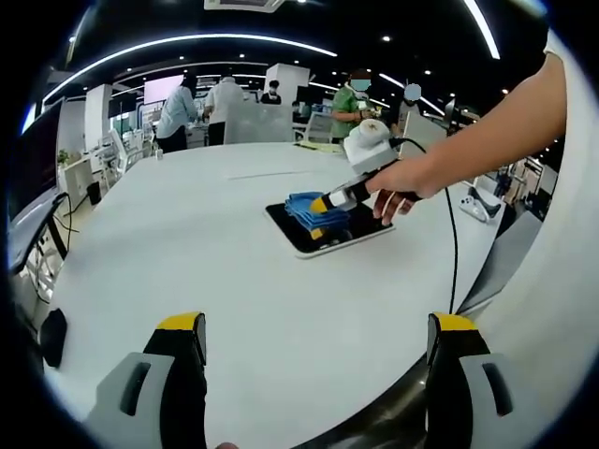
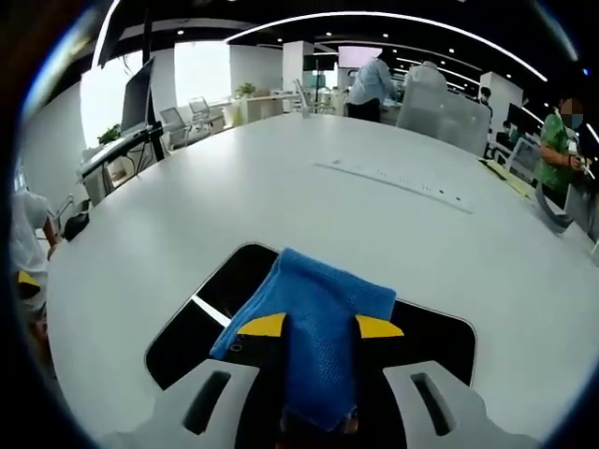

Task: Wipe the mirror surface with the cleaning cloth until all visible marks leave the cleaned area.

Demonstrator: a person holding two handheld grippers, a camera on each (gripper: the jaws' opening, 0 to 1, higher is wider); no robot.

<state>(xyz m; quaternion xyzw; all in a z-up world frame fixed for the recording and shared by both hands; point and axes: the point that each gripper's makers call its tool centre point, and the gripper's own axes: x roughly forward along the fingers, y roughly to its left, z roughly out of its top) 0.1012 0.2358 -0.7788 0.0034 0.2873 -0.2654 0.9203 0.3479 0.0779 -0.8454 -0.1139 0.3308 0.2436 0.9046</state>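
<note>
A flat dark mirror lies on the white table, with a folded blue cloth on top of it. In the left gripper view the right gripper, held by a person's hand, is shut on the blue cloth and presses it onto the mirror. My left gripper stands open over the near table edge, well short of the mirror, with nothing between its jaws. In the right gripper view the blue cloth is pinched by the right gripper and drapes over the black mirror.
The white table is broad and round-edged, with a power-strip slot farther back. A black cable hangs from the right gripper over the table edge. Several people stand at desks beyond the table.
</note>
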